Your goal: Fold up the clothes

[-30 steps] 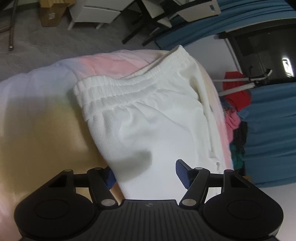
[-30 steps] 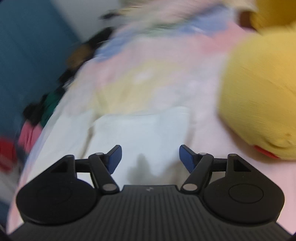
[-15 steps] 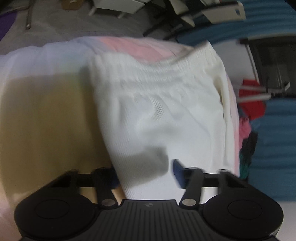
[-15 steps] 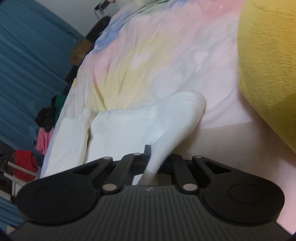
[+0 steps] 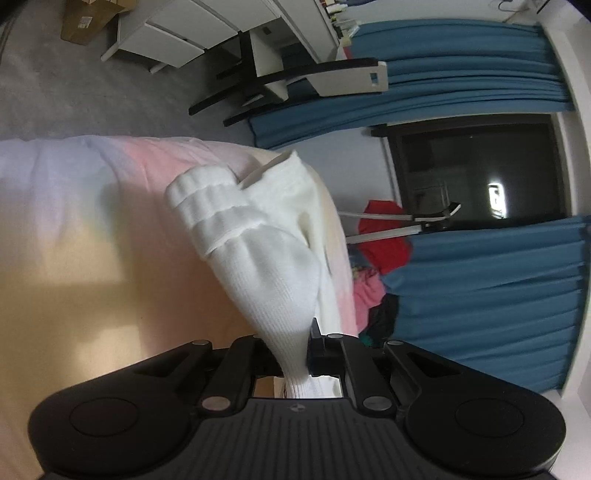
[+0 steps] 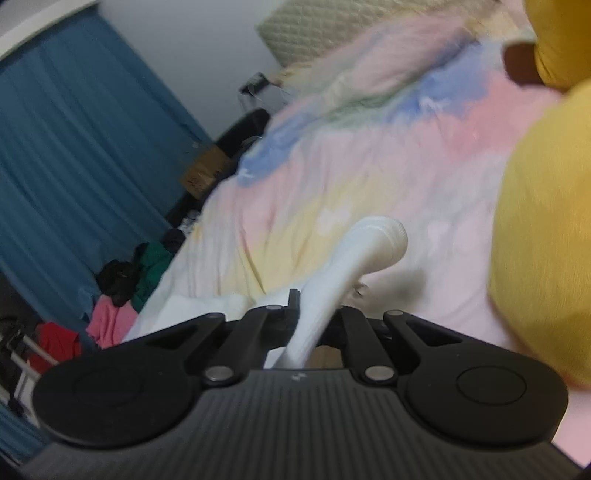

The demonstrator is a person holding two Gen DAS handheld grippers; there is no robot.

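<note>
— Gripping what?
— Left gripper [image 5: 293, 354] is closing on the white garment [image 5: 266, 266]; right gripper [image 6: 306, 328] is clamped on its hem.
— Where?
— Lifted off the pastel bedspread [image 6: 332, 177].

No text, label or number could be read in either view. The cardboard box [image 5: 86, 18] on the floor carried a small pale label, too small to read. A second cardboard box [image 6: 205, 171] beside the bed showed dark marks, blurred beyond reading.
</note>
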